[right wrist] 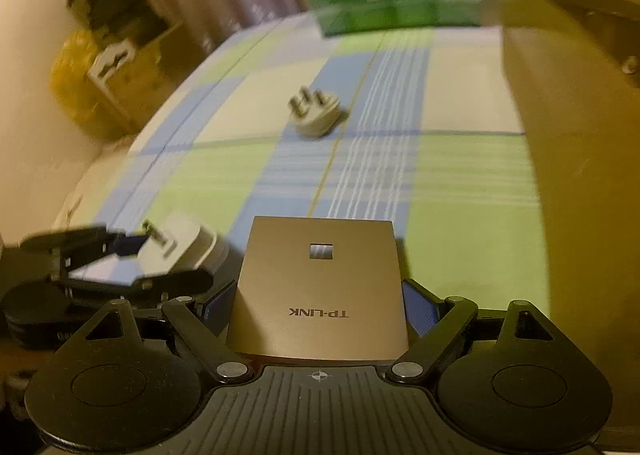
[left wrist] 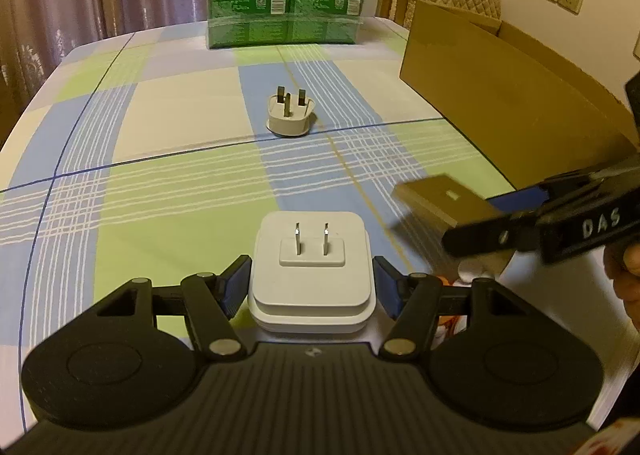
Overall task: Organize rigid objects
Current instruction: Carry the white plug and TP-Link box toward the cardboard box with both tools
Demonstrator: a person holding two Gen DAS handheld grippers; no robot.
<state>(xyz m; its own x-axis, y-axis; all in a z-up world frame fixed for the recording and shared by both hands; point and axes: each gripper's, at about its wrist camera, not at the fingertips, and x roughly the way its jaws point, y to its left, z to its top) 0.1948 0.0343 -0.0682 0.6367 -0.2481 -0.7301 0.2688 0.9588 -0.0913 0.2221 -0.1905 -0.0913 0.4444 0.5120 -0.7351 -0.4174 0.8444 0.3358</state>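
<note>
both claws loaded: left claw (left wrist: 312,287) clamps the charger (left wrist: 311,271), right claw (right wrist: 318,305) clamps the tp-link unit (right wrist: 318,287). next, likely the box (left wrist: 500,103) to their right; plug (left wrist: 289,115) waits ahead.

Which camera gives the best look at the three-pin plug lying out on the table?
The left wrist view: the three-pin plug sits sharp near the middle of the checked tablecloth, pins up and clearly separate. The right wrist view also shows it, but motion blur smears the pins and body.
</note>
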